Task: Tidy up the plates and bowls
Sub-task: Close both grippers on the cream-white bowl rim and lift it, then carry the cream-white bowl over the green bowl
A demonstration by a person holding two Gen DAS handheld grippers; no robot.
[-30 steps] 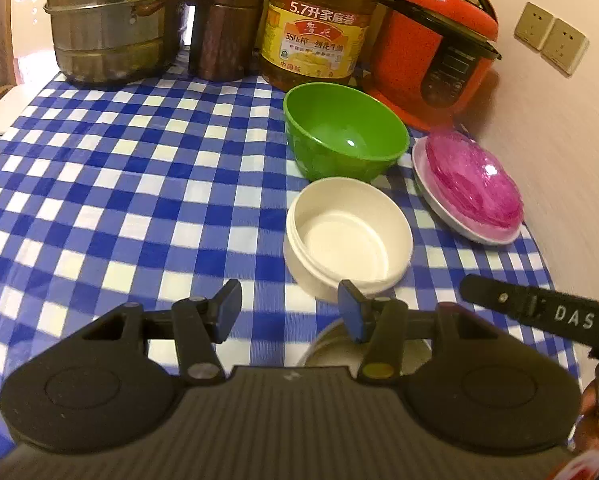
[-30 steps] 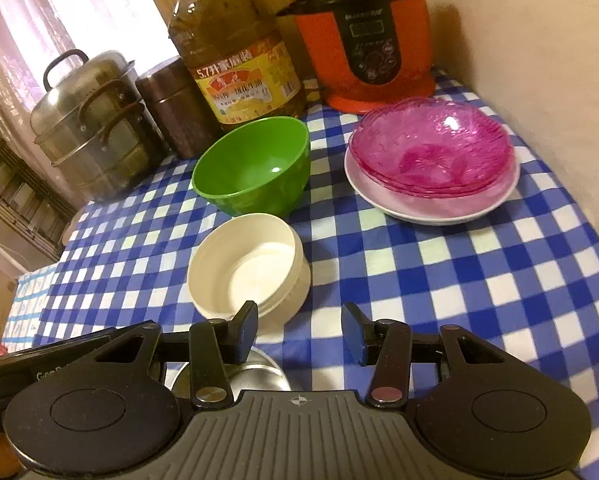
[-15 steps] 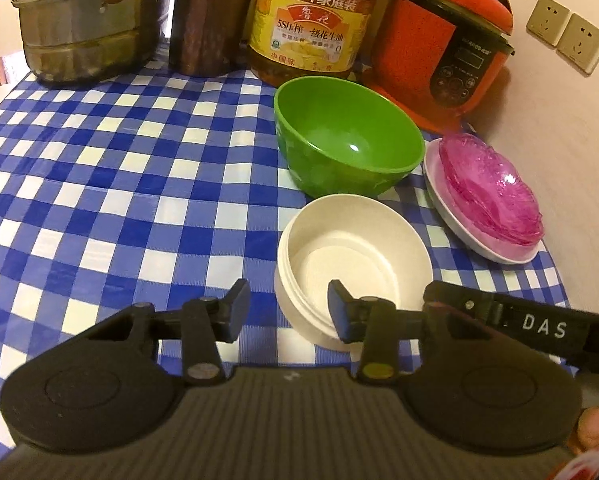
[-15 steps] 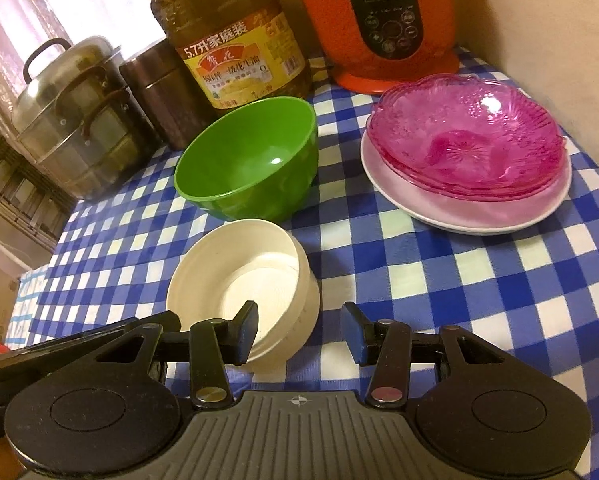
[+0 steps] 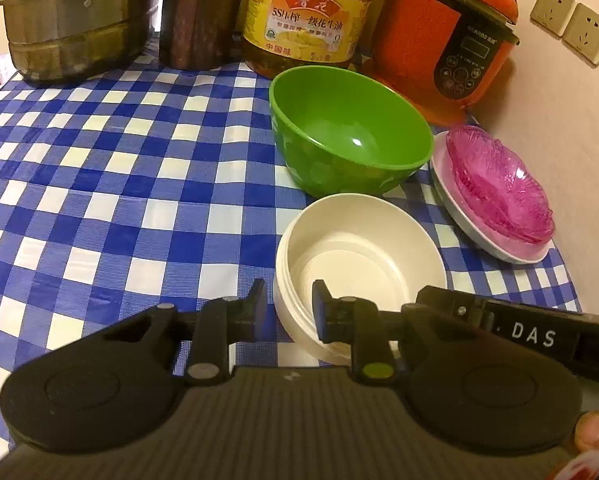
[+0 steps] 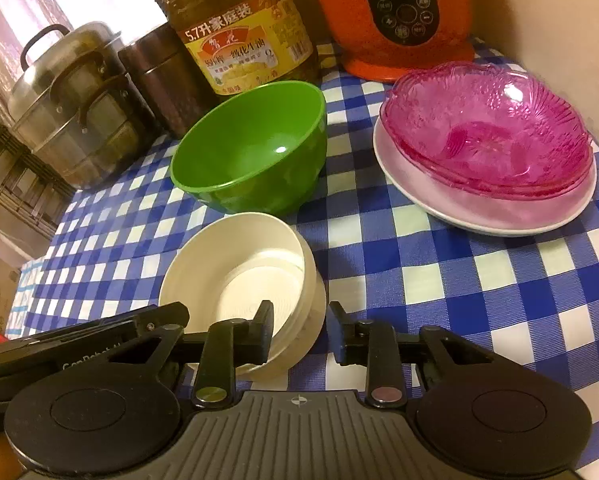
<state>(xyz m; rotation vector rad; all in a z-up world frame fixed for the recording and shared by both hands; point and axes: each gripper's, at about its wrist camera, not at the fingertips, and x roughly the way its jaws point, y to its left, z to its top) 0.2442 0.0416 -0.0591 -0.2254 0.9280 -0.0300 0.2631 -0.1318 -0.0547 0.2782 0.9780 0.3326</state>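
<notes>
Upright, cream bowl [image 5: 363, 256] — mouth up.

Lower centre: left gripper [image 5: 288, 304] closing, near rim of white bowl [image 5: 361, 264] between its jaws. Behind it, green bowl [image 5: 349, 132]; right, pink dishes [image 5: 499, 188] on checked tabletop [image 5: 99, 184].

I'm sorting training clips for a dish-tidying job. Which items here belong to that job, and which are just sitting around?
Job items: cream plastic bowl; green plastic bowl; pink glass dishes stacked on a white plate.

Just sitting around: stainless steel steamer pot; brown metal canister; large cooking oil bottle; orange rice cooker; wall sockets.
</notes>
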